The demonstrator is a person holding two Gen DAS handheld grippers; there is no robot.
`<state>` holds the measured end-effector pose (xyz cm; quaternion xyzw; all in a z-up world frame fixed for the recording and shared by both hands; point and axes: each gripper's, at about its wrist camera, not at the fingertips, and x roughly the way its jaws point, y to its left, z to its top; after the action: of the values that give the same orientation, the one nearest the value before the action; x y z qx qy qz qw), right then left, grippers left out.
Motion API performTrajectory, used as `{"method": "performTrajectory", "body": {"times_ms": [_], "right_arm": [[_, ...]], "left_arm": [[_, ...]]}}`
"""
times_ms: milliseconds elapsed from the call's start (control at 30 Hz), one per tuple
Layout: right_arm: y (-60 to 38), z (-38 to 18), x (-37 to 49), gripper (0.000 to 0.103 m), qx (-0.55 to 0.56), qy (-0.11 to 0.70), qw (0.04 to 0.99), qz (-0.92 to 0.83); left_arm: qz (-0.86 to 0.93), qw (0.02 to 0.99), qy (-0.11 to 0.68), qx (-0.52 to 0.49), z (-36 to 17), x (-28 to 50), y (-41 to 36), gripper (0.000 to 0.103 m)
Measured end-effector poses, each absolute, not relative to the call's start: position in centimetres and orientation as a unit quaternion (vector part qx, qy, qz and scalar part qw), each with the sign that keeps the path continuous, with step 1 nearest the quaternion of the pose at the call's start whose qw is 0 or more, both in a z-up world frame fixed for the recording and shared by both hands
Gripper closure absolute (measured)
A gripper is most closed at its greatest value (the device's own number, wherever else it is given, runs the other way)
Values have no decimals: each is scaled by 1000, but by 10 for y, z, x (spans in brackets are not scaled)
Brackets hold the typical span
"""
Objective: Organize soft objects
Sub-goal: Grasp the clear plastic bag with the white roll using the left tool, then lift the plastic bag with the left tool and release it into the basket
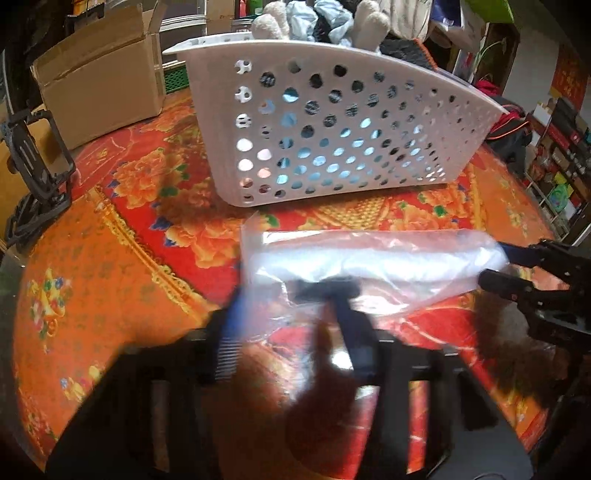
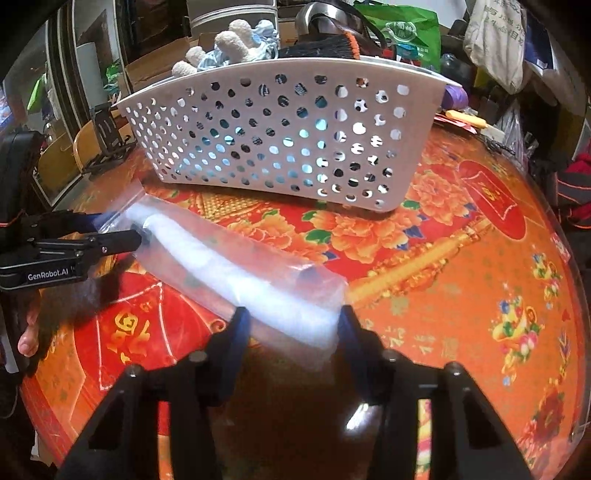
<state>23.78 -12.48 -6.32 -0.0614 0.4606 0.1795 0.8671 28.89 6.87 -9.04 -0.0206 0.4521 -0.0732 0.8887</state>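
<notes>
1. Plastic is what I have in both grippers: a clear bag (image 2: 236, 273) with a pale, soft roll inside, stretched between them just above the tablecloth (image 2: 461, 295), in front of the basket (image 2: 280, 140).

2. My right gripper (image 2: 293, 321) has its fingers spread, one on each side of the bag's near end. The film sits between them, but I cannot tell whether they press it firmly.

3. My left gripper (image 1: 291, 295) is blurred in its own view; its fingers are apart, with film bunched over one of them. From the right wrist view it reaches the bag's far end (image 2: 136, 229), yet whether it truly pinches there is unclear.

4. Handling, as I judge it: light, limp and slippery. The film will slide and crumple under the pads, and the bag will sag if held at one end only.

5. Best hold, I think, is on the padded middle of the roll or at both ends together, not on loose film alone.

6. The basket is white, stiff plastic, punched with round holes, its walls flaring upward. Fluffy cream and pale blue soft things (image 1: 317, 18) pile above its rim.

7. The tablecloth is glossy, red and orange, with gold peony patterns, and looks smooth, so the bag could skid on it.
</notes>
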Motion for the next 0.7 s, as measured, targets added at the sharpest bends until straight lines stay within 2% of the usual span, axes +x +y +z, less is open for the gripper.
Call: {"method": "performTrajectory", "body": {"times_ms": [133, 200, 433, 700], "right_arm": [[-128, -63, 238, 77, -51, 457, 869, 184], [-131, -63, 238, 88, -36, 455, 869, 192], [-135, -48, 225, 92, -24, 424, 881, 209], [-139, -2, 199, 92, -19, 369, 903, 221]], "left_arm": [[-72, 890, 450, -27, -90, 287, 70, 91], [-77, 890, 449, -32, -88, 285, 71, 92], [-86, 899, 427, -43, -72, 268, 72, 95], [-104, 925, 360, -64, -24, 235, 76, 95]]}}
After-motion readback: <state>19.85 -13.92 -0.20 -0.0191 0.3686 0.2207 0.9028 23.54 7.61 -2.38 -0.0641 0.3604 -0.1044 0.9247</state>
